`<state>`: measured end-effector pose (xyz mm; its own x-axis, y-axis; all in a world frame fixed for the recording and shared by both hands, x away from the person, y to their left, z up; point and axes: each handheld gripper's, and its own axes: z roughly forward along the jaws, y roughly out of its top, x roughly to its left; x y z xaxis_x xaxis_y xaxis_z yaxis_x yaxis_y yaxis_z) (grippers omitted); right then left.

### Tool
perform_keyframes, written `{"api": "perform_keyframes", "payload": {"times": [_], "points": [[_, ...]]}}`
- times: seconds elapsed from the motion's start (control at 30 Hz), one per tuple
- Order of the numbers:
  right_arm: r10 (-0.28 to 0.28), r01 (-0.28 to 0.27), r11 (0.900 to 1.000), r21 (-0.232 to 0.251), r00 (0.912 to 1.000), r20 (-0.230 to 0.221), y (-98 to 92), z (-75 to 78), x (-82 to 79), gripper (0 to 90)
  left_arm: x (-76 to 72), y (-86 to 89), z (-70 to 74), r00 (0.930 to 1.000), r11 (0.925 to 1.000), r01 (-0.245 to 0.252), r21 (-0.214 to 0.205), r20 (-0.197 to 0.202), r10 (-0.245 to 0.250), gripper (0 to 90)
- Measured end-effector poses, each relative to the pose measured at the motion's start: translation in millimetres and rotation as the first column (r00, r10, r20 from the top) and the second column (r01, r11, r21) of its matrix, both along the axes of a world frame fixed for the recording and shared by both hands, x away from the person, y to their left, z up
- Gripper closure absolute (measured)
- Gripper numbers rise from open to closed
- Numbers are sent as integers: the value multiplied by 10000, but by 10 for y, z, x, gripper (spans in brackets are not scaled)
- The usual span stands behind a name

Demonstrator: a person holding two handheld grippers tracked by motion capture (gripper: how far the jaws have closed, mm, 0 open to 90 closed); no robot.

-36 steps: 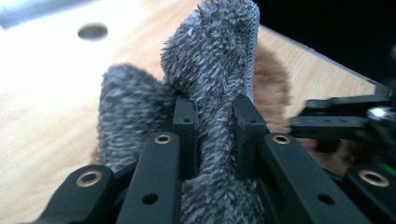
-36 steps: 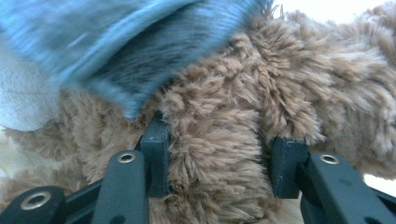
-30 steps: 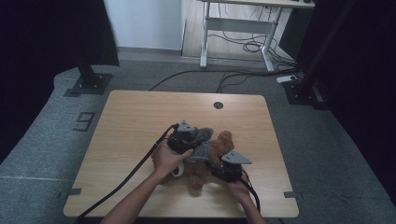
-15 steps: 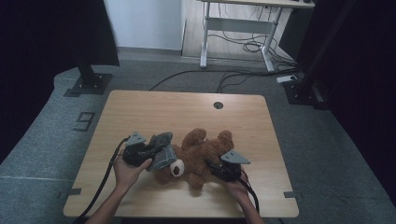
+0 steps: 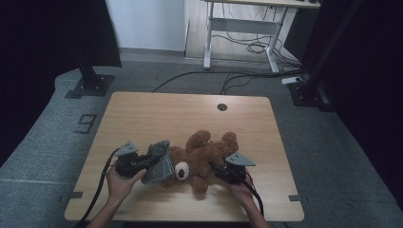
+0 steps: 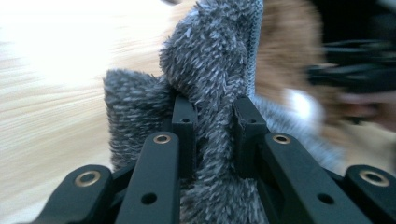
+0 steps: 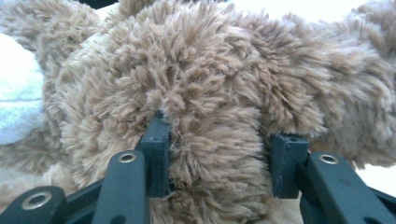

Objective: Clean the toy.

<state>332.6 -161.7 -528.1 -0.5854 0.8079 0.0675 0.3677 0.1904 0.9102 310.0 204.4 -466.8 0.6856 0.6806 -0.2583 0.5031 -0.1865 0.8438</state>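
A brown teddy bear lies on its back on the wooden table, its white muzzle toward the left. My left gripper is shut on a grey fuzzy cloth that lies against the bear's head. In the left gripper view the cloth bunches between the jaws of the left gripper, with the bear blurred behind it. My right gripper is shut on a thick furry limb at the bear's near side. The right gripper view has that fur squeezed between the jaws of the right gripper.
A round cable hole sits near the table's far edge. Both gripper cables trail off the near edge. Black stands and a desk frame are on the floor beyond the table.
My left gripper has moved left and toward me, away from the bear's body, taking the grey cloth with it. The bear's white muzzle now shows. The right gripper has stayed put.
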Motion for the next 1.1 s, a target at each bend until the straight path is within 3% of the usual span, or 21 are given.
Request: {"api": "perform_keyframes", "payload": {"times": [0.07, 0.13, 0.23, 0.3, 0.43, 0.63, 0.77, 0.93, 1.03, 1.1], "points": [[-163, 163, 9998, 103, 9999, -14, 10, -5, 35, 519, -55, -108, -22, 9990, 9990, 433, 96, -119, -432, 743], [-333, 332, 9994, 59, 9994, 106, 31, -10, 68, 522, -23, -213, -109, 9983, 9976, 545, 424, -238, -535, 743], [-591, 589, 9982, 53, 9979, 276, 48, -16, 129, 526, 151, -229, -184, 9994, 9997, 164, 173, -291, -159, 742], [-768, 762, 9969, 196, 9964, 359, 44, -22, 188, 526, 315, -238, -206, 9995, 9991, -245, 345, -188, 252, 744], [-1045, 1027, 9936, 472, 9939, 361, 37, -31, 274, 529, 577, -281, -195, 9979, 9980, -418, 481, -467, 440, 745], [-512, 490, 9978, 445, 9975, 491, 3, -38, 167, 541, 667, -326, 85, 9994, 9994, -294, 173, -158, 297, 739], [-146, 130, 9996, 256, 9980, 620, -24, -49, 75, 537, 826, -509, 225, 9994, 9986, -350, 389, -57, 352, 736], [114, -130, 9997, 204, 9970, 770, -45, -61, 17, 535, 1040, -685, 215, 9979, 9973, -328, 656, -535, 364, 720], [204, -219, 9996, 173, 9964, 818, -44, -62, 6, 532, 1081, -719, 97, 9953, 9953, -200, 952, -925, 289, 723], [278, -292, 9994, 164, 9963, 813, -44, -59, 0, 513, 1053, -741, 13, 9956, 9937, -216, 1098, -884, 314, 740]]}}
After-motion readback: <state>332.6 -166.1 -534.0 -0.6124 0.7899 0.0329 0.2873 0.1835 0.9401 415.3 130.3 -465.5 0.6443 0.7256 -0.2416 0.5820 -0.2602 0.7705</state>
